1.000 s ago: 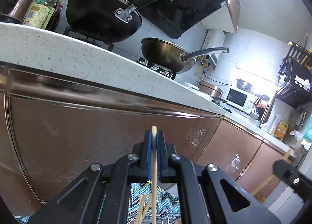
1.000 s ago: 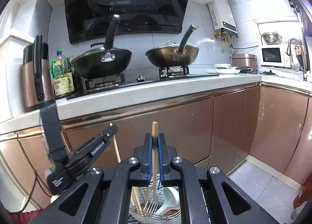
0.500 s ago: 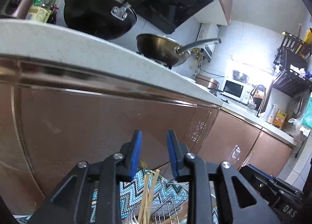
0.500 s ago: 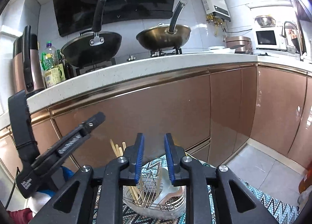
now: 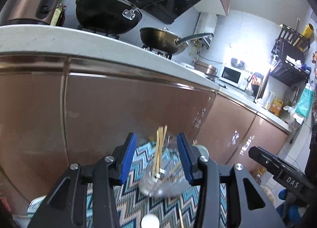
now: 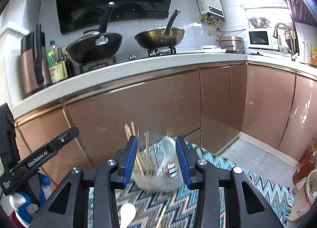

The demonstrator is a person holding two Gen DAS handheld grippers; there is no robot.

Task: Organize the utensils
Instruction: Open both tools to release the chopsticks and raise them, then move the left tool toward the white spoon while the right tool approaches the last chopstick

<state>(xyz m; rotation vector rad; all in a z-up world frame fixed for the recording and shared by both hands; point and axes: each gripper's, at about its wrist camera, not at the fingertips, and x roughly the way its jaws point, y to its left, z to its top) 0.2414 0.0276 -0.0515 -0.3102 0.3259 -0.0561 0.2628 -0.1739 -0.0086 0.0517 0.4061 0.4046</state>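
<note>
Just ahead of the left hand-held gripper (image 5: 156, 160), whose blue-padded jaws are spreading with nothing pinched, the round wire-mesh utensil basket (image 5: 162, 184) holds upright wooden chopsticks (image 5: 159, 144) on the zigzag-patterned cloth (image 5: 138, 204). The right hand-held gripper (image 6: 156, 159) is likewise opening and empty. A loose chopstick (image 6: 161, 217) and white spoon (image 6: 127, 213) lie nearer; a careless reach could tip the light basket.

Ahead of my grippers the basket (image 5: 162, 184) is blurring; window glare is blazing right, and edges are bending.
</note>
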